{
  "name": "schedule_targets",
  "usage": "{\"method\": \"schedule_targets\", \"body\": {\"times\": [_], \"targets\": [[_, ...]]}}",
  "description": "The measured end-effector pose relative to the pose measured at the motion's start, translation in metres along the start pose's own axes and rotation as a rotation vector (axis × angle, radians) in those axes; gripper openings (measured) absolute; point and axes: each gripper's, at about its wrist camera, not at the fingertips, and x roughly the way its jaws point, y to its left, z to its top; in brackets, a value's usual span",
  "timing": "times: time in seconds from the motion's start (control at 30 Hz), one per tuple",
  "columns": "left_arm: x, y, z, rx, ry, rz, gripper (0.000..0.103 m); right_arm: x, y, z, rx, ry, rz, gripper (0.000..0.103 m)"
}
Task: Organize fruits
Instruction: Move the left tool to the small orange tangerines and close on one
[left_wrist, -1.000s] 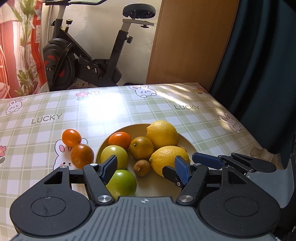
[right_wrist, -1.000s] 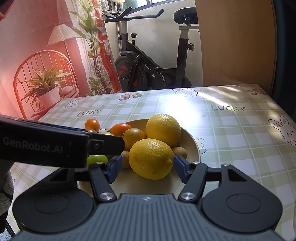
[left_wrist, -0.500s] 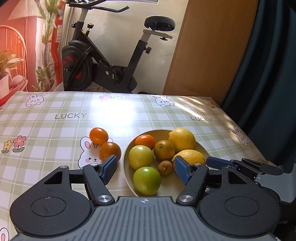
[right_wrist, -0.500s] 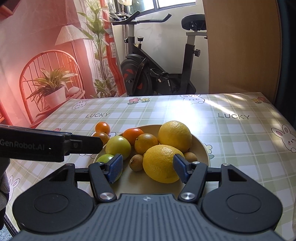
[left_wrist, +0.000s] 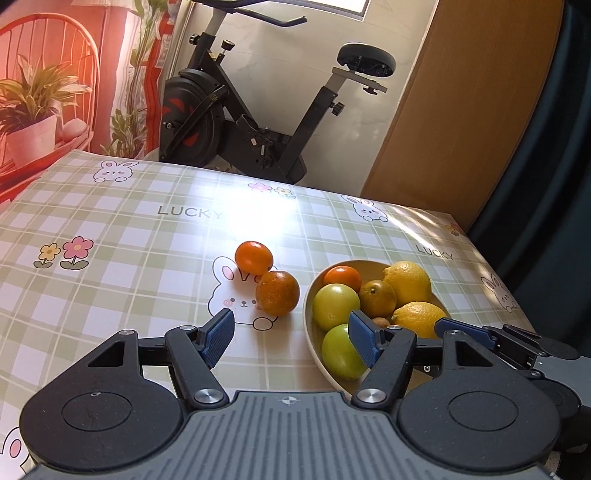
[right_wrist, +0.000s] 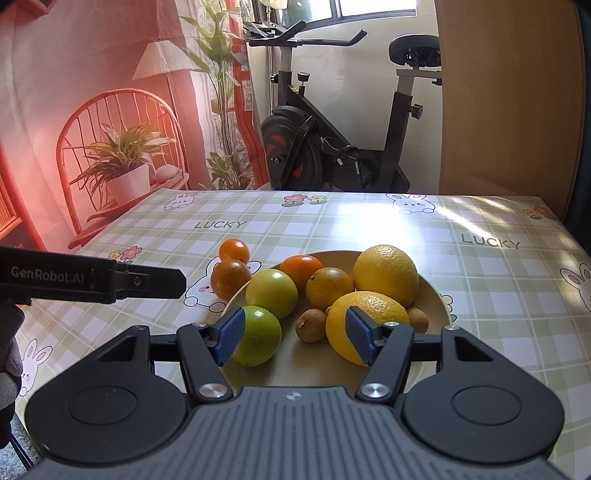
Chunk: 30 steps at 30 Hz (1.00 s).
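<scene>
On the checked tablecloth, left of the beige bowl, two small oranges are seen touching each other, the nearer one just beside the bowl's rim. Inside the bowl, from left to right, two green-yellow round fruits, an orange, a darker mottled orange, small brown fruits and two lemons are piled close together.

The left gripper is held half open with nothing between its blue pads, aimed at the gap between the nearer loose orange and the bowl. The right gripper is likewise held half open and empty, above the bowl's near side.

The loose oranges are judged light, firm and prone to rolling; their rind should give fair grip. Each is best taken across its widest middle, with gentle pressure so the flesh is not bruised.
</scene>
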Motion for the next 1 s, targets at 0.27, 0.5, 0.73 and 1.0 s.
{"method": "schedule_targets", "body": {"times": [0.27,0.5,0.73,1.0], "targets": [[-0.007,0.02,0.003,-0.056,-0.018,0.022,0.071,0.006,0.011,0.0,-0.027,0.015,0.014,0.063],[-0.009,0.031,0.006,-0.093,-0.031,0.028,0.069,0.012,0.023,0.001,-0.064,0.025,0.039,0.063],[-0.008,0.034,0.016,-0.084,-0.046,0.019,0.069,0.019,0.034,0.005,-0.106,0.03,0.064,0.063],[0.001,0.05,0.049,-0.068,-0.057,0.016,0.069,0.047,0.05,0.027,-0.16,0.014,0.122,0.063]]}}
